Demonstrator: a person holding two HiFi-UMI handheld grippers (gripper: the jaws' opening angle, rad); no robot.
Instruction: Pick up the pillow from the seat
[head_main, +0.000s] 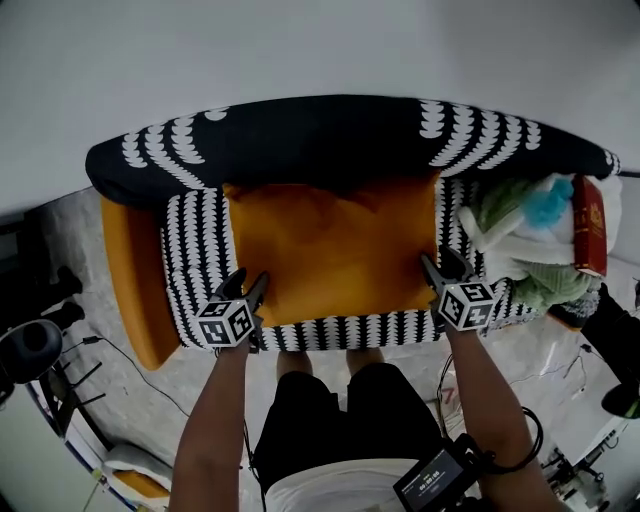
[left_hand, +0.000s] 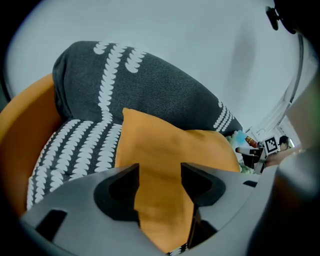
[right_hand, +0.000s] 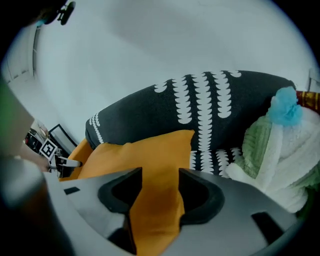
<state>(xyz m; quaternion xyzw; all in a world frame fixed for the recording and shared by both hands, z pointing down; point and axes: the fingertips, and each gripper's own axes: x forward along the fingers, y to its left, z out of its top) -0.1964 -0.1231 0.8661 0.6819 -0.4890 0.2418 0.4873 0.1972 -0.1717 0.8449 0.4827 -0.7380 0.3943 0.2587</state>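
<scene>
Looks like a living-rm corner set up for recording: black-and-white patterned sofa (head_main: 200, 270) w/ orange pillow (head_main: 330, 250) against a plain white wall (head_main: 300, 50), plush toys (head_main: 520, 235) & red book (head_main: 590, 225) at one end. Cables (head_main: 130, 362) & dark stand gear (head_main: 35, 345) lie on the pale floor (head_main: 70, 240).

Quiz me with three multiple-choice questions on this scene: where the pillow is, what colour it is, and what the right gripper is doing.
1. Where does the pillow lie? A) on the seat B) on the floor C) atop the backrest
2. What colour is the pillow? A) green B) orange C) red
3. The right gripper is: A) open, clear of the pillow B) resting on the floor C) shut on a pillow corner
Answers: 1 A, it rests on the patterned seat; 2 B, its fabric is plain orange; 3 C, its jaws pinch orange fabric.
</scene>
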